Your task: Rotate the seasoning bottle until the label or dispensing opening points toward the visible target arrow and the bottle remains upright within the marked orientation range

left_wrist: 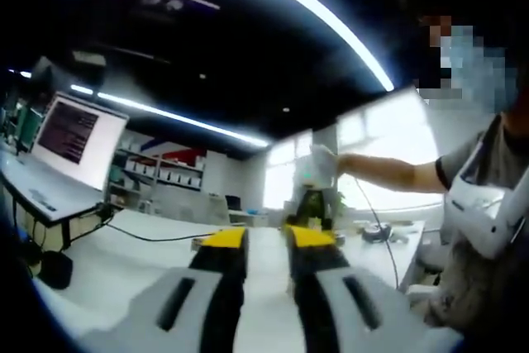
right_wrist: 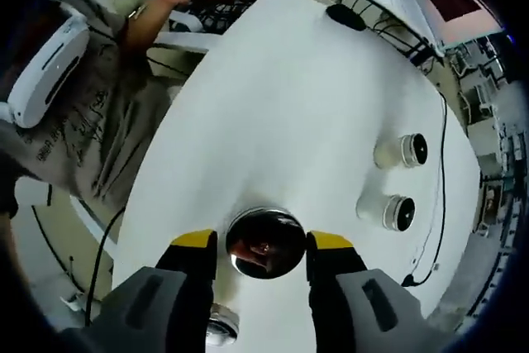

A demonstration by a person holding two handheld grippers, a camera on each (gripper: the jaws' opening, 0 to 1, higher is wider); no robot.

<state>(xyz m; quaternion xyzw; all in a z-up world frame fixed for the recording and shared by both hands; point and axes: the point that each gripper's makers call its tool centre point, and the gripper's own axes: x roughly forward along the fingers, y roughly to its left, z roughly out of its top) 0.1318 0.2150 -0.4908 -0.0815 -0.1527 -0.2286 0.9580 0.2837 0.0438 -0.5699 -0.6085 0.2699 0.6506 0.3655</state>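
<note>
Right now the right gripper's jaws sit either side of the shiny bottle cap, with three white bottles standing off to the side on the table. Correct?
Not quite. The right gripper view shows two white bottles off to the side on the table, not three. The right gripper does have a jaw on either side of the shiny bottle cap.

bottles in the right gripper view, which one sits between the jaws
The bottle with the shiny silver cap, seen from above between the right gripper jaws. The two white bottles with dark caps stand apart, off to the side on the table.
</note>
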